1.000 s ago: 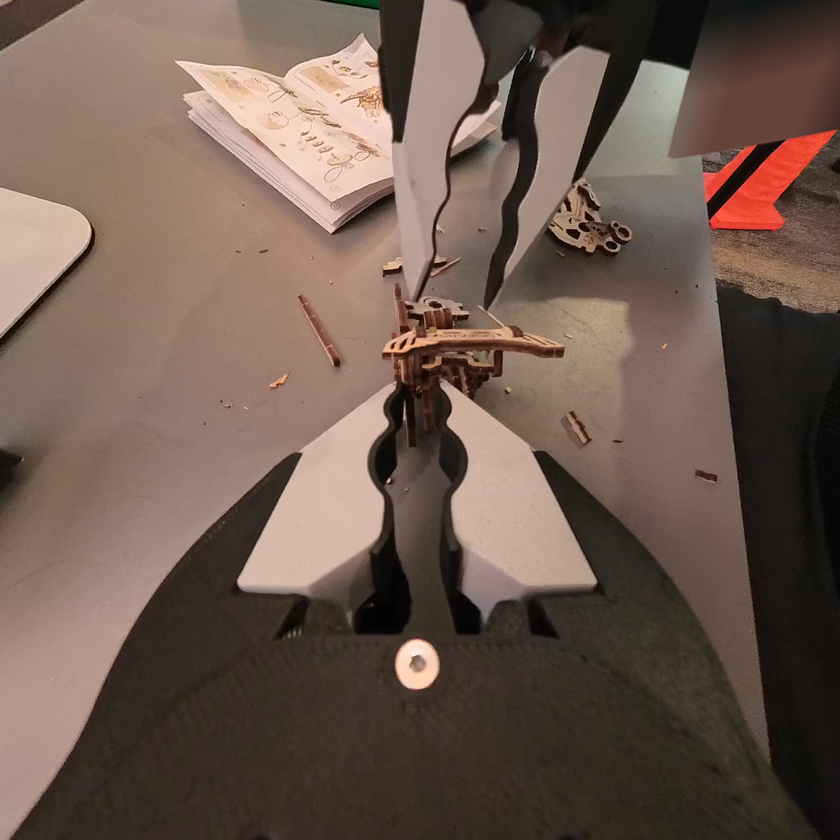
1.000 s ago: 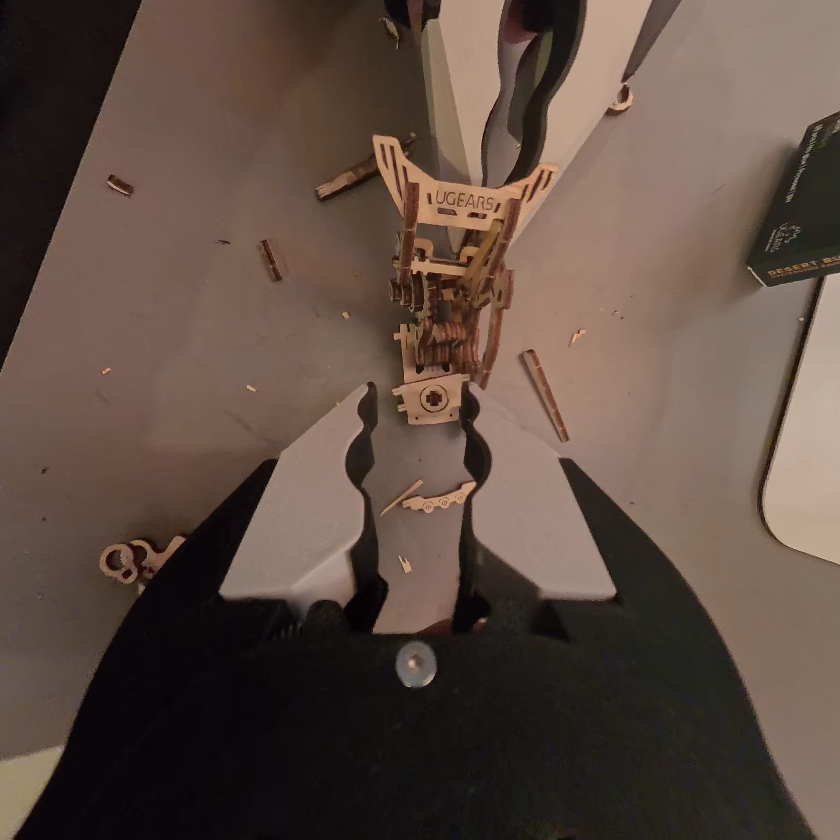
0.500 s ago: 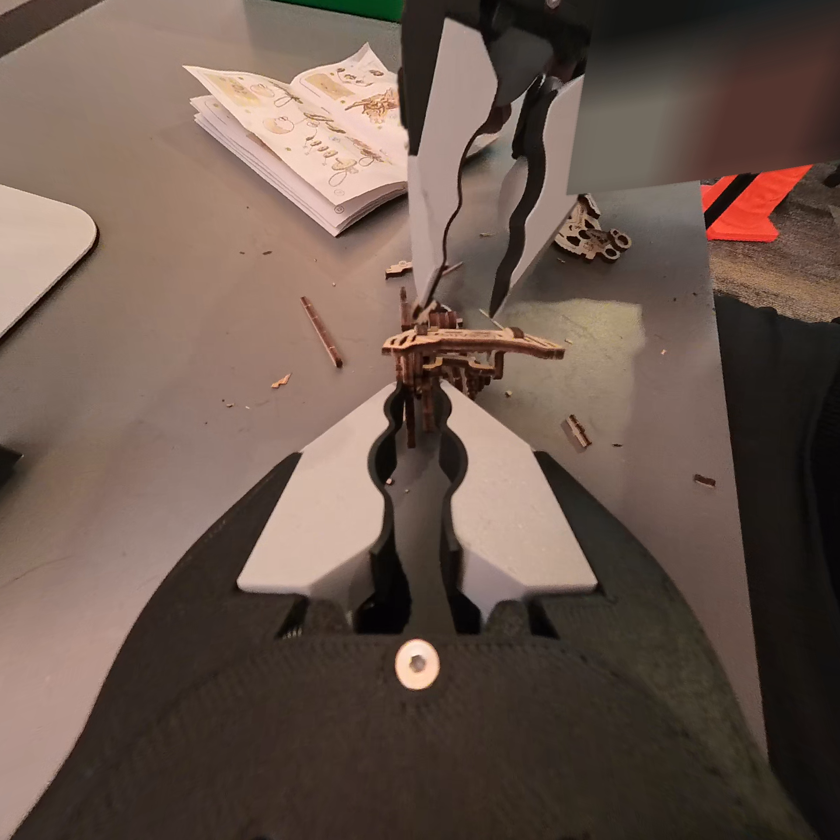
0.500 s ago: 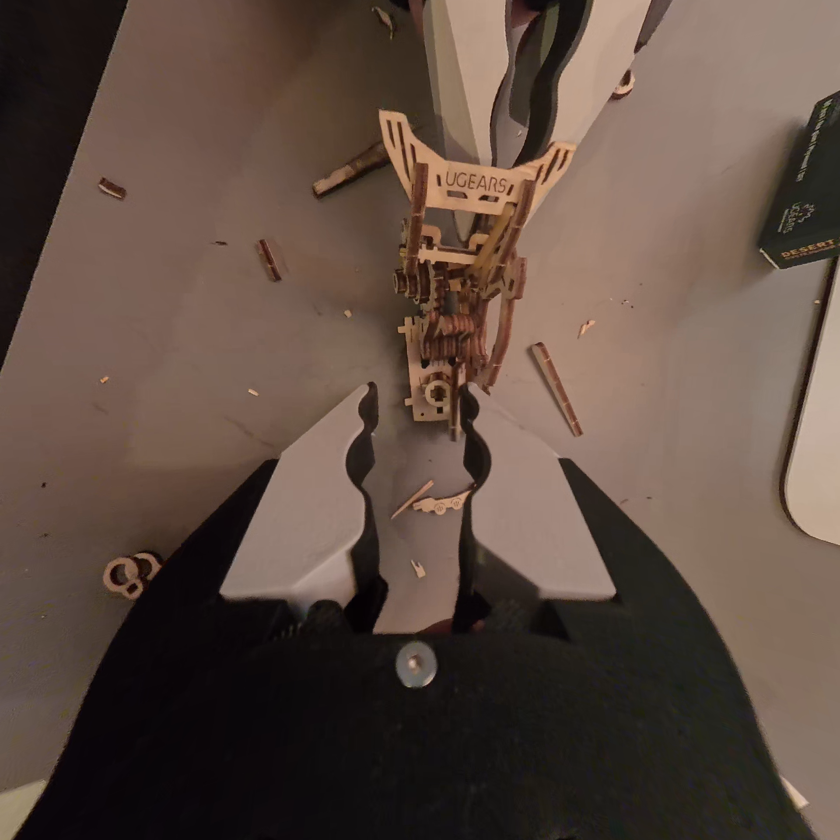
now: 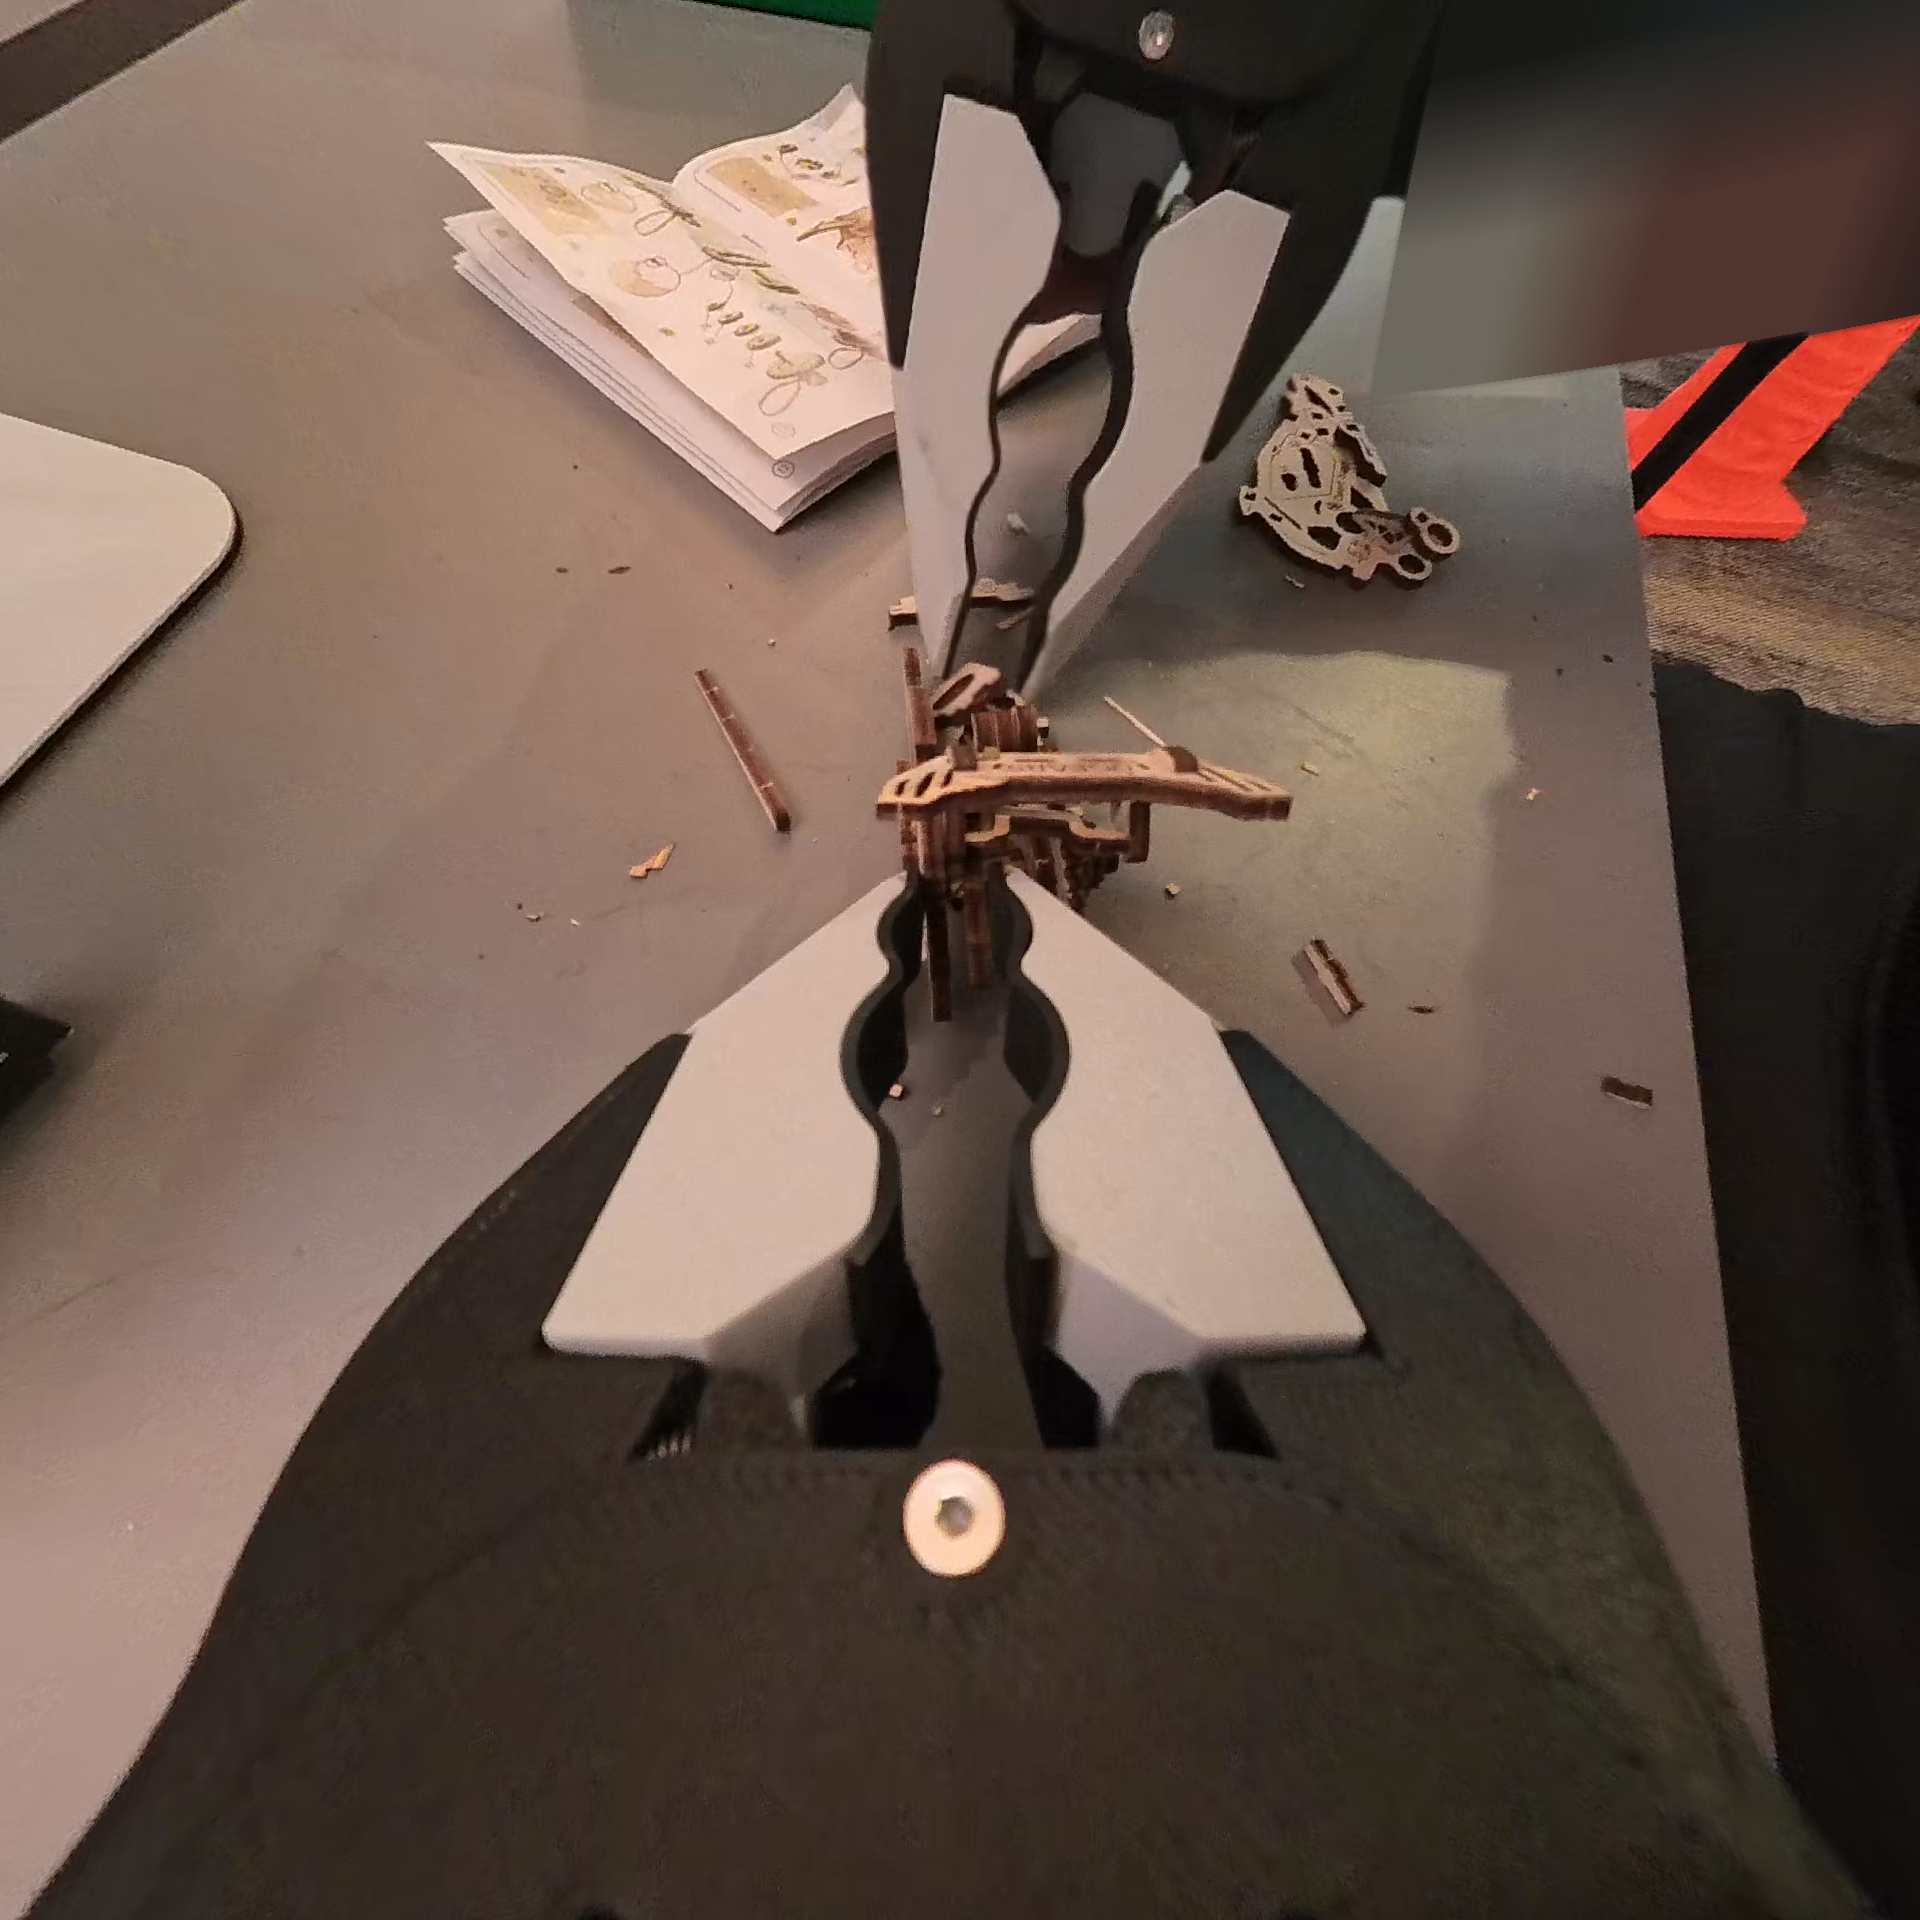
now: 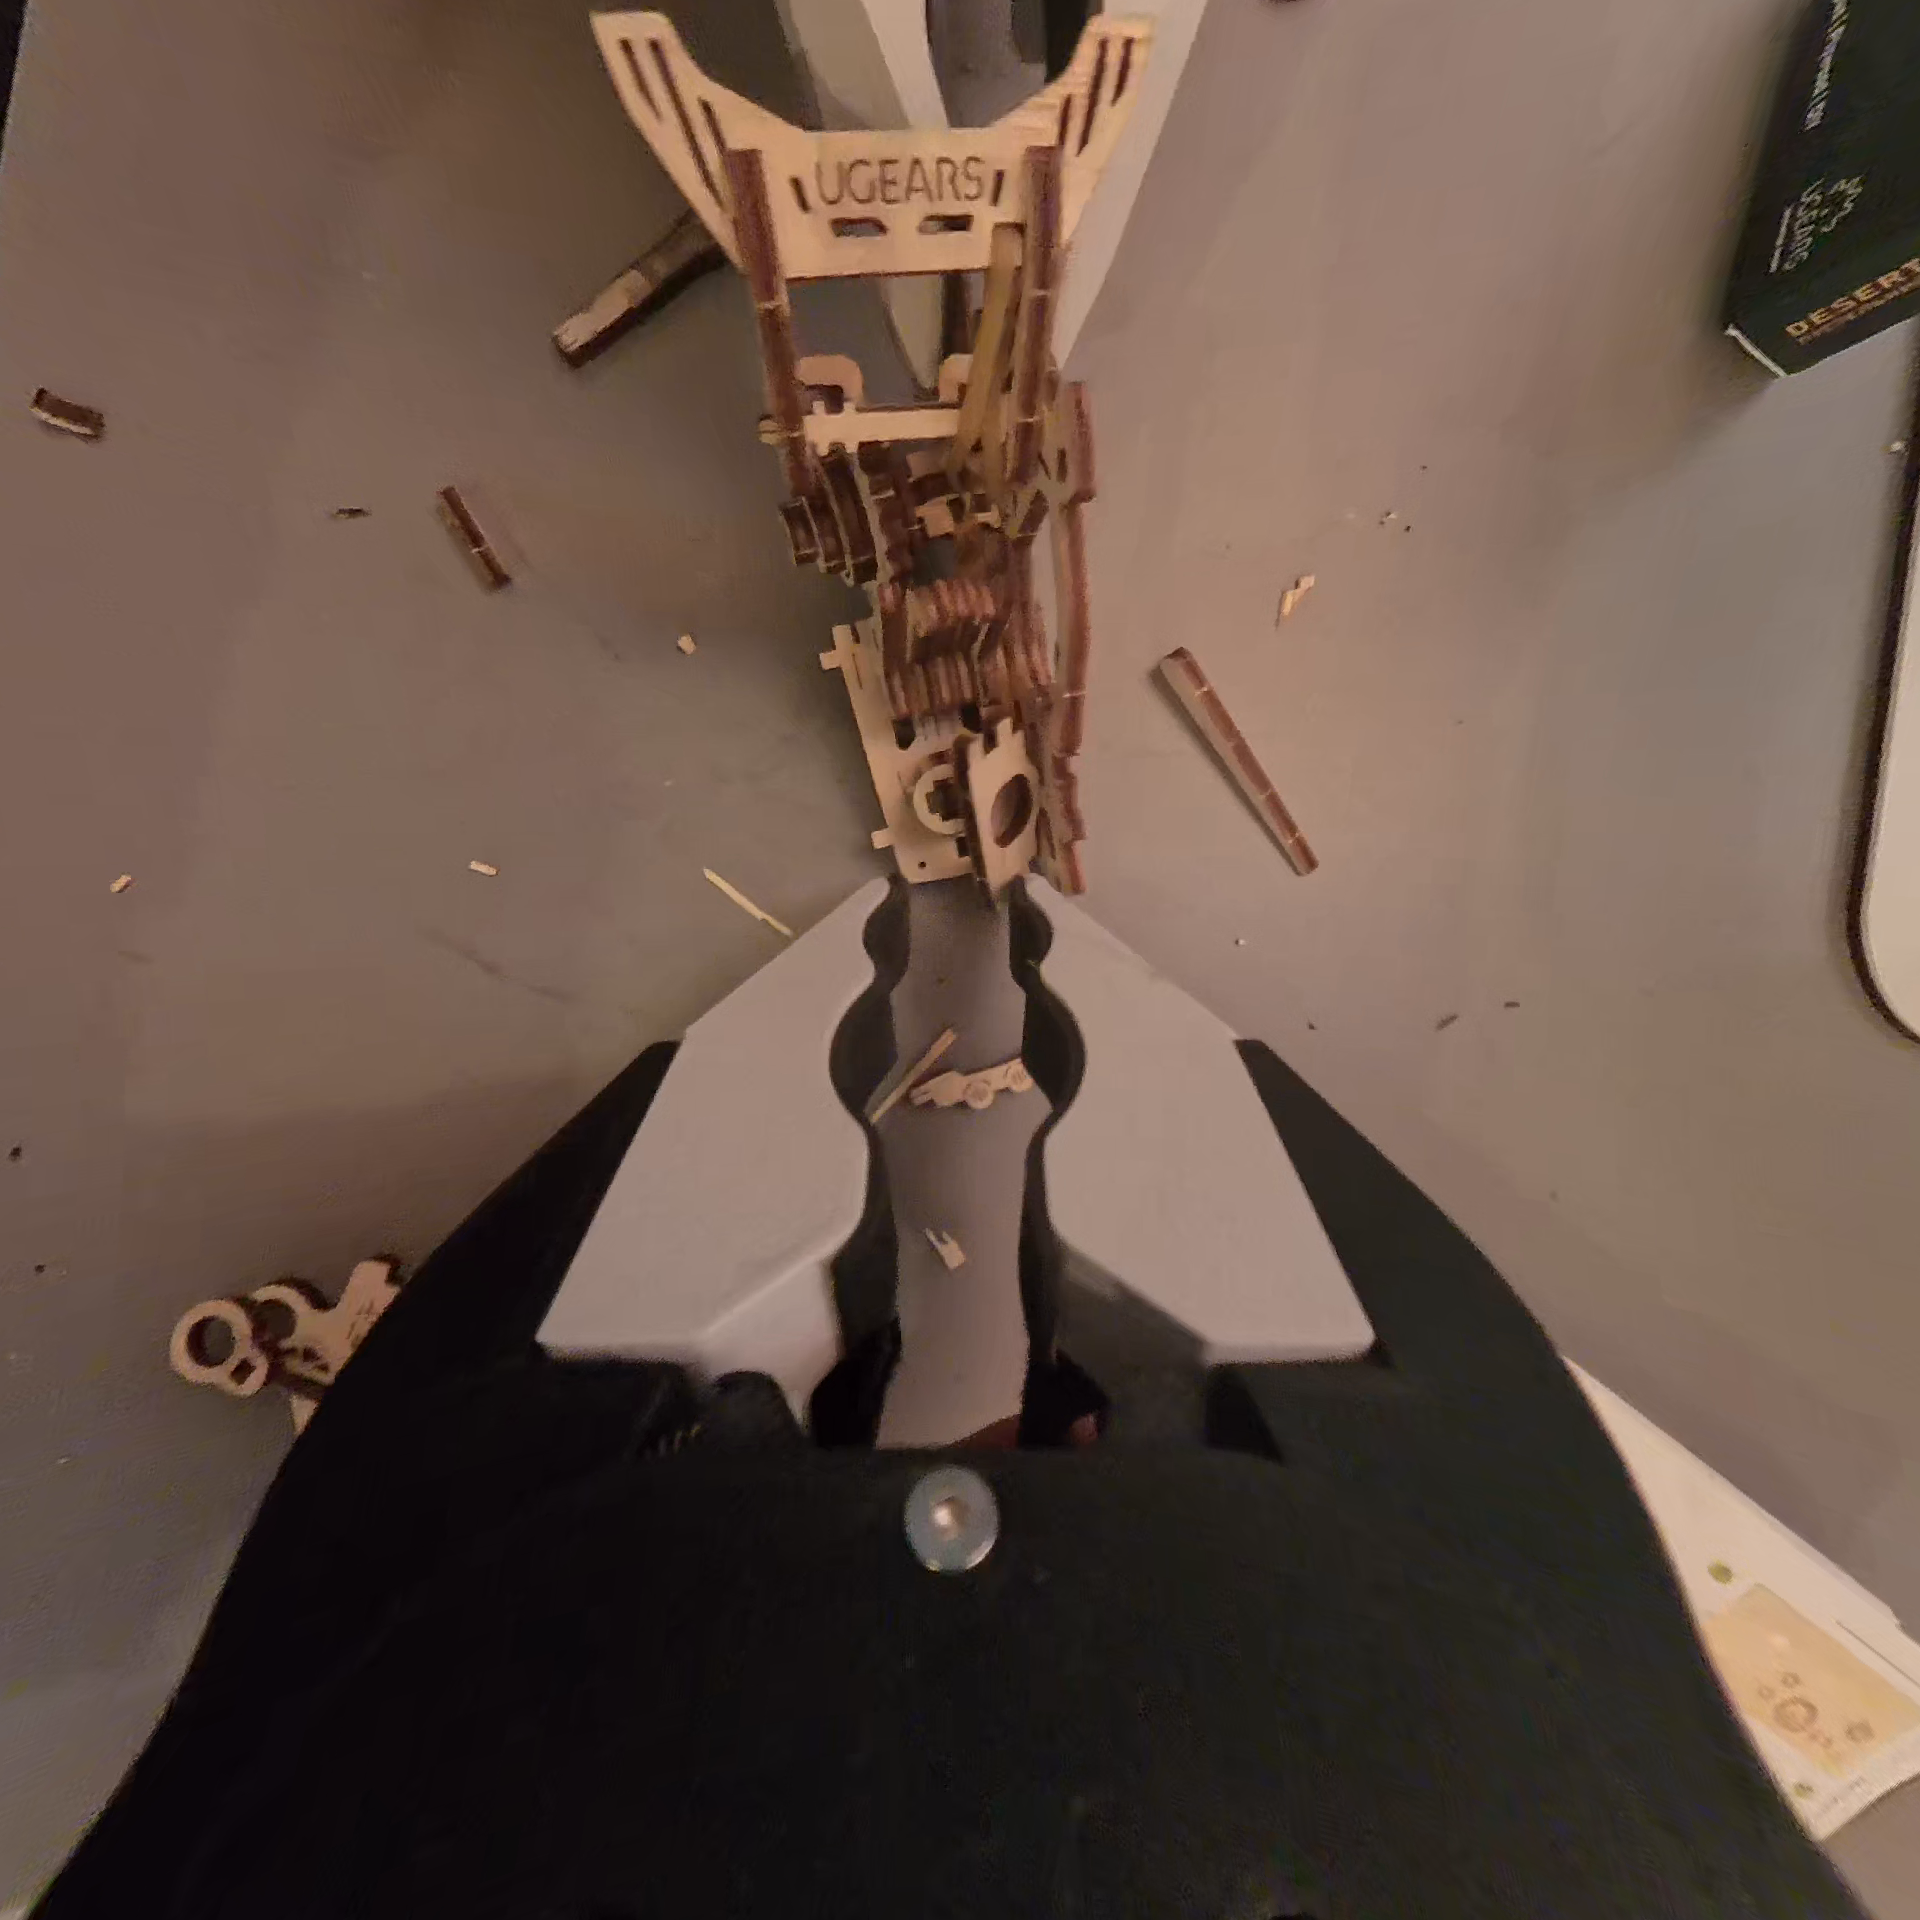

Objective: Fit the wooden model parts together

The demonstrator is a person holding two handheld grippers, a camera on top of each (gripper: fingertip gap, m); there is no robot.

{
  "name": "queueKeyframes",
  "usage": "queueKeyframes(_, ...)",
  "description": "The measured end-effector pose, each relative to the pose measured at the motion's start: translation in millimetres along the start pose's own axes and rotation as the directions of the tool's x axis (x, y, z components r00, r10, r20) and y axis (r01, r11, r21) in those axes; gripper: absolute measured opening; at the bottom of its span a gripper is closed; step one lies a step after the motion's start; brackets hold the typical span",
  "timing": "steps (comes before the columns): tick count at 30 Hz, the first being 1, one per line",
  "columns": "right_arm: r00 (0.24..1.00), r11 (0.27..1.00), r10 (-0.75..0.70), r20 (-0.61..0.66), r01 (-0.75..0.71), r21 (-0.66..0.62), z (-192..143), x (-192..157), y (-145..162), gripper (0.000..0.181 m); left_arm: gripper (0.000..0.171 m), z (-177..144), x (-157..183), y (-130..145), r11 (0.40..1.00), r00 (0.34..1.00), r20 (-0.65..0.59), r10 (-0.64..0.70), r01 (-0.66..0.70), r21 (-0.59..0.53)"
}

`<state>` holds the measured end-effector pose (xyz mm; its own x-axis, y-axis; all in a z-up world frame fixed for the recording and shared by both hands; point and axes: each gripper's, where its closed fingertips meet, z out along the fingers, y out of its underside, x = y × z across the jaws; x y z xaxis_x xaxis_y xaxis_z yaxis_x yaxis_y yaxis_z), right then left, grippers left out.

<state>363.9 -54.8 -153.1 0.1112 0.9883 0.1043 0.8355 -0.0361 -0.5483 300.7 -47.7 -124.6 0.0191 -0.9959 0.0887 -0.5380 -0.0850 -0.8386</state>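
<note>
Here, both grippers' fingers pinch the wooden model [image 6: 940, 582], whose top plate [image 6: 894, 197] bears lettering.

A hobby worktable: grey tabletop [image 5: 312, 935] strewn with wood scraps, open instruction booklet [image 5: 707, 312].

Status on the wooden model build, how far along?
Done: the wooden model is largely built, with frame and stacked inner pieces joined. In hand: the left gripper clamps one end, while the right gripper holds a small slotted piece at the opposite end. Left: seating that piece; loose cut parts and a strip lie unused on the table.
</note>
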Motion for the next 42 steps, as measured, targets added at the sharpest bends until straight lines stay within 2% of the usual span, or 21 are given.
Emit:
queueKeyframes(5, 0.999, 0.999, 0.041, -0.009, -0.041, 0.018, 0.7, 5.7, -2.2, 0.003, 0.009, 0.2, 0.0, 0.6, 1.0, 1.0, 0.005, -0.001, 0.001, 0.003)
queueKeyframes(13, 0.992, 0.992, 0.127, -0.023, -0.127, -0.011, -4.1, 6.4, 1.7, 0.001, 0.009, 1.0, -1.7, 0.7, 0.999, 0.999, 0.04, -0.03, 0.029, 0.023)
queueKeyframes(19, 0.961, 0.966, 0.243, -0.128, -0.252, -0.055, -15.5, 9.0, 2.1, 0.0, 0.009, -0.2, -3.4, 1.9, 0.998, 0.987, 0.147, -0.057, 0.053, 0.031)
queueKeyframes(23, 0.946, 0.953, 0.253, -0.201, -0.279, -0.114, -15.7, 2.8, 10.3, 0.0, 0.011, 2.5, 4.3, 7.8, 0.998, 0.988, 0.144, -0.058, 0.059, -0.005)
queueKeyframes(27, 0.932, 0.947, 0.278, -0.232, -0.306, -0.095, -13.9, -3.3, 12.3, 0.0, 0.027, -2.4, 13.6, 11.5, 0.994, 0.992, 0.068, -0.104, 0.106, -0.016)
queueKeyframes(30, 0.921, 0.953, 0.272, -0.277, -0.299, -0.057, -19.9, -4.5, 9.3, 0.0, 0.041, -18.3, 15.0, 13.7, 0.989, 0.988, 0.043, -0.145, 0.146, -0.011)
queueKeyframes(32, 0.91, 0.968, 0.237, -0.339, -0.251, 0.002, -30.7, -3.7, -1.0, 0.0, 0.043, -41.2, 10.1, 0.8, 0.98, 0.98, 0.06, -0.191, 0.187, 0.063)
queueKeyframes(35, 0.853, 0.99, 0.138, -0.503, -0.126, 0.058, -57.5, -1.3, -22.2, 0.0, 0.046, -69.1, 13.4, -42.4, 0.97, 0.982, 0.089, -0.164, 0.145, 0.195)
queueKeyframes(37, 0.779, 0.999, 0.045, -0.625, -0.021, 0.046, -78.1, -2.2, -39.2, 0.0, 0.046, -65.7, 28.4, -73.2, 0.968, 0.99, 0.08, -0.117, 0.095, 0.232)
queueKeyframes(39, 0.705, 0.997, -0.073, -0.706, 0.073, -0.03, -91.0, -8.1, -52.8, 0.0, 0.043, -53.3, 46.4, -102.5, 0.957, 0.995, 0.055, -0.085, 0.066, 0.282)
queueKeyframes(42, 0.632, 0.982, -0.167, -0.756, 0.174, -0.072, -103.2, -21.2, -75.5, 0.0, 0.042, -29.9, 61.7, -118.5, 0.957, 0.997, 0.03, -0.067, 0.056, 0.284)
